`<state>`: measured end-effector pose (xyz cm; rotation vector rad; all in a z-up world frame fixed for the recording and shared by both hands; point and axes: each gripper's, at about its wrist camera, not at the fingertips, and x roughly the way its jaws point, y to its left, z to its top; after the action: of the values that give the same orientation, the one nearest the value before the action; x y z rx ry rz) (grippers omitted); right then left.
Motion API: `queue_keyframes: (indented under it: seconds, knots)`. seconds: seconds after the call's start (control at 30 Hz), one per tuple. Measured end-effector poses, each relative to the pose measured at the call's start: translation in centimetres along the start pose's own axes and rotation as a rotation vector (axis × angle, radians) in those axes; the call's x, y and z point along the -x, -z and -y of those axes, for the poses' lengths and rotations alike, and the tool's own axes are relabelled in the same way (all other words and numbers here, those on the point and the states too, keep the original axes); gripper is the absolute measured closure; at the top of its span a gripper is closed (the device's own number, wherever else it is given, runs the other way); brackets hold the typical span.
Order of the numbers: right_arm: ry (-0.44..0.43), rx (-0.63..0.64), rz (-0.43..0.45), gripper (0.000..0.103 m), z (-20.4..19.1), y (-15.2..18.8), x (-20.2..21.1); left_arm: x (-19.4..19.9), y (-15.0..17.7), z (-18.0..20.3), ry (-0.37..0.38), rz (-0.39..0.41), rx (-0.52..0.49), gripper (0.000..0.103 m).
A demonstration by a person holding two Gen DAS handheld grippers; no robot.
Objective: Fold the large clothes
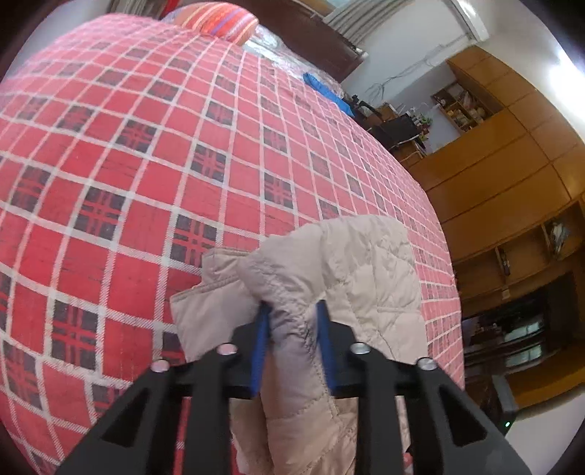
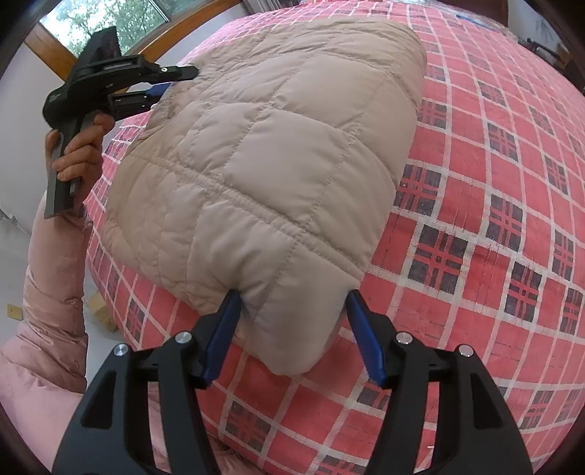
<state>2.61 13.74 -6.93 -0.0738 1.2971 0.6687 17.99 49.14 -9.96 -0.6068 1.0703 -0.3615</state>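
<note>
A beige quilted jacket point(image 2: 263, 153) lies folded on the red checked bedspread point(image 2: 475, 219). In the right wrist view my right gripper point(image 2: 292, 303) is open, its blue fingers wide apart on either side of the jacket's near puffy corner. My left gripper point(image 2: 175, 80), held by a hand point(image 2: 76, 153), grips the jacket's far left corner. In the left wrist view my left gripper point(image 1: 292, 318) is shut on a bunched fold of the jacket point(image 1: 347, 263), lifted a little off the bedspread point(image 1: 146, 164).
A striped pillow point(image 1: 219, 22) and a blue item point(image 1: 329, 91) lie at the bed's far end. Wooden cabinets point(image 1: 512, 164) stand past the bed's right edge. A window point(image 2: 109, 18) and a pink padded sleeve point(image 2: 55, 292) are on the left.
</note>
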Motion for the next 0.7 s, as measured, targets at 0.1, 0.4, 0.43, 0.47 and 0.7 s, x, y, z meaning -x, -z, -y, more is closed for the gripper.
queue_keyframes:
  seconds: [0.1, 0.4, 0.43, 0.47, 0.7]
  knots:
    - [-0.003, 0.001, 0.005, 0.041, 0.1, -0.1, 0.2, 0.4, 0.2, -1.3, 0.027, 0.010, 0.045, 0.090]
    - [-0.020, 0.005, -0.023, 0.039, 0.2, -0.4, -0.3, 2.0, 3.5, -4.4, 0.013, 0.062, 0.082, 0.091]
    - [-0.021, 0.002, -0.025, 0.039, 0.2, -0.5, -0.3, 1.7, 3.4, -4.4, 0.014, 0.056, 0.081, 0.091]
    - [-0.021, 0.000, -0.025, 0.039, 0.2, -0.6, -0.3, 1.3, 3.2, -4.3, 0.011, 0.050, 0.067, 0.089]
    - [-0.070, -0.035, -0.010, 0.039, 1.2, -0.6, 0.9, 2.8, 4.5, -3.6, -0.010, 0.062, 0.018, 0.040]
